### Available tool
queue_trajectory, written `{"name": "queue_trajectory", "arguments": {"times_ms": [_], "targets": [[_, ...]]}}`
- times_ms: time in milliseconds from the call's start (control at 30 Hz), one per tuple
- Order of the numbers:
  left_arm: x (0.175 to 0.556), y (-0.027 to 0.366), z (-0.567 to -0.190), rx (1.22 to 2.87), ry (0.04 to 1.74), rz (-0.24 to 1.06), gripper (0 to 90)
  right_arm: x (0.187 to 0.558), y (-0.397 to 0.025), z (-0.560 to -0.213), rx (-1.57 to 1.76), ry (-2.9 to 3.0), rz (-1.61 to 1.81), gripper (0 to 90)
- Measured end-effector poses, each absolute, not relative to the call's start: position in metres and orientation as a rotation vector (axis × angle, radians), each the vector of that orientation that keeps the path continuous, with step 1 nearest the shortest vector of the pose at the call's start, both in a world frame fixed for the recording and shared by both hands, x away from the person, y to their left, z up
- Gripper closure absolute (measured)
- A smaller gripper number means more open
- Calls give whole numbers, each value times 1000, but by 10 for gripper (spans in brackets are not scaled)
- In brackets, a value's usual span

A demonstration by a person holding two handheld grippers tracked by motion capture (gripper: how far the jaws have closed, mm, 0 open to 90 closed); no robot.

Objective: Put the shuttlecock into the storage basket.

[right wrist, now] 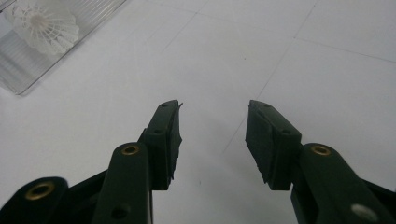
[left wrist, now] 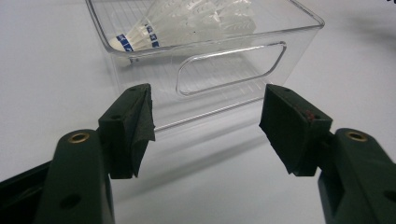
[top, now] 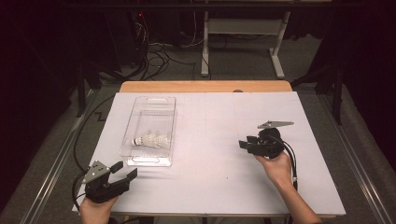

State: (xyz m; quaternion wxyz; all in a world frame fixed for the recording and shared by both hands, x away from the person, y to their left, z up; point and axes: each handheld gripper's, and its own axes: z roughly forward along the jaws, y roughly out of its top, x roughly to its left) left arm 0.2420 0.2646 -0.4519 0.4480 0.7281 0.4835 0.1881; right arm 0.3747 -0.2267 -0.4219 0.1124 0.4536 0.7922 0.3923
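Inside the clear bin [top: 152, 161], toward its near end, lie the shuttlecocks [top: 150, 139] (two or three nested together, the count hard to settle through the plastic). Their long axis runs across the bin's short width: the cork tip with its blue band [left wrist: 125, 42] points toward the table's left edge, and the white feather skirts [right wrist: 45, 25] open toward the right edge. The bin itself sits on the left half of the white table [top: 210, 182], its long side running from the near edge toward the far one, with a handle cut-out [left wrist: 231, 67] in the near end wall.

The left gripper [top: 122, 171] hovers at the near-left corner of the table, jaws spread wide and holding nothing, aimed at that near wall. The right gripper [top: 243, 143] rests over the right half, well apart from the bin, jaws likewise parted and empty.

The main risk appears to be the light bin: a jaw that catches its rim or wall on the way in would likely slide or tip it. The feathers are also fragile, so a squeeze on the skirt rather than the cork could crush them, and nested shuttlecocks may lift together or separate mid-air.
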Motion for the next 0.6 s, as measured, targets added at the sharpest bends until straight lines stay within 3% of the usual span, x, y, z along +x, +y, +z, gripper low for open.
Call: {"name": "queue_trajectory", "arguments": {"times_ms": [600], "targets": [[243, 264, -452, 1803, 1196, 465, 352, 366, -239, -425, 1334, 2312, 1137, 549]]}}
